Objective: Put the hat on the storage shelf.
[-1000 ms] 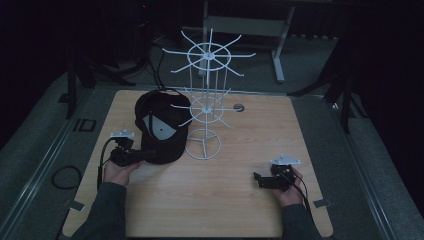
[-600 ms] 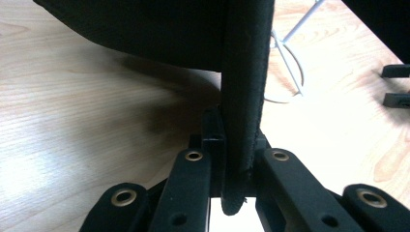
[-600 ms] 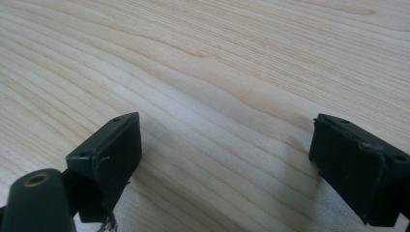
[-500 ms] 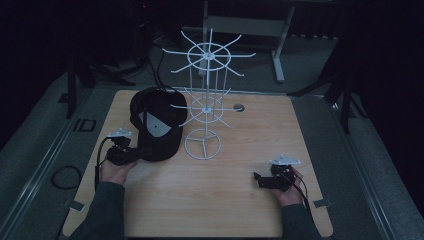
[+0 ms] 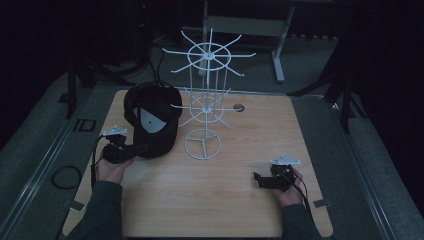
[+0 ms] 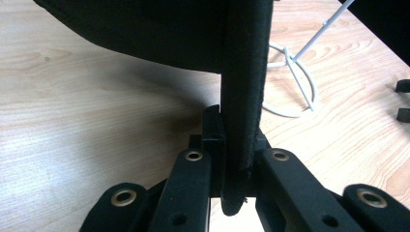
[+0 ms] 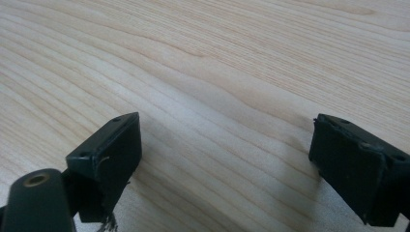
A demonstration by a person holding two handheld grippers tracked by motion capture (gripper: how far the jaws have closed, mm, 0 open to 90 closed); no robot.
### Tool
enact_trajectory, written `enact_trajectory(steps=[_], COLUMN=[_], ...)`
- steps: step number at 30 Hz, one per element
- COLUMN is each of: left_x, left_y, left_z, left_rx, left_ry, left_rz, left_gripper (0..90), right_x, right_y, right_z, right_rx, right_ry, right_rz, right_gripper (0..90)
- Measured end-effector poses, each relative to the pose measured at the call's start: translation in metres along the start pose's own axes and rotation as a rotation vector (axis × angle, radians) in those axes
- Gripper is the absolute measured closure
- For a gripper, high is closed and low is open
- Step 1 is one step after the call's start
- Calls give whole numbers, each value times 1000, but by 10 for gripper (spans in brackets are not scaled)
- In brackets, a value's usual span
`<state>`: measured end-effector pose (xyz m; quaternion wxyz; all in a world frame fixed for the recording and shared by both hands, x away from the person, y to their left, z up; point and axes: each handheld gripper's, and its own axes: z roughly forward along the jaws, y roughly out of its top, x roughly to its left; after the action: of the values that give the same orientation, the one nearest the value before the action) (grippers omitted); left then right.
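A black cap [image 5: 152,120] is held up on edge at the table's left, its hollow inside and a pale label facing me. My left gripper [image 5: 132,148] is shut on the cap's lower edge [image 6: 244,96], and the left gripper [image 6: 237,145] has the fabric pinched between its jaws. A white wire rack [image 5: 206,100] with radiating arms stands just right of the cap; one lower arm tip reaches over the cap's opening. My right gripper [image 5: 257,180] rests open near the front right, and between the right gripper [image 7: 225,154] jaws there is only bare wood.
The rack's ring base [image 5: 202,146] sits mid-table, and the base [image 6: 295,92] lies close beyond the cap. A round cable hole [image 5: 239,107] is behind the rack. The wooden table [image 5: 240,210] ends at dark floor on every side.
The cap has risen and shifted a little left and back, tipping more upright. My left gripper moved left with it. The right gripper has stayed put.
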<state>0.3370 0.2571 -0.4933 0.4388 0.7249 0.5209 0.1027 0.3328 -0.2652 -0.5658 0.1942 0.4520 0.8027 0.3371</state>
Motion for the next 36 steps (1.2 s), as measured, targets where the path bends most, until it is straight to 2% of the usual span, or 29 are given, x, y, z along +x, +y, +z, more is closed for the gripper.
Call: enact_trajectory(steps=[16,24,30,36], left_x=[-9,-10,-12,-16], left_y=[5,7,8,10], left_z=[-7,-11,-17,-21], left_rx=[-27,-45,-79,-96], left_ry=[69,84,105,115], left_rz=[18,15,3,15], left_gripper=[866,865,865,865], right_x=[0,0,0,0], right_y=[0,0,0,0], right_z=[0,0,0,0], right_rx=[0,0,0,1], right_ry=[0,0,0,0], right_rz=[1,1,1,1], right_gripper=[113,113,113,113])
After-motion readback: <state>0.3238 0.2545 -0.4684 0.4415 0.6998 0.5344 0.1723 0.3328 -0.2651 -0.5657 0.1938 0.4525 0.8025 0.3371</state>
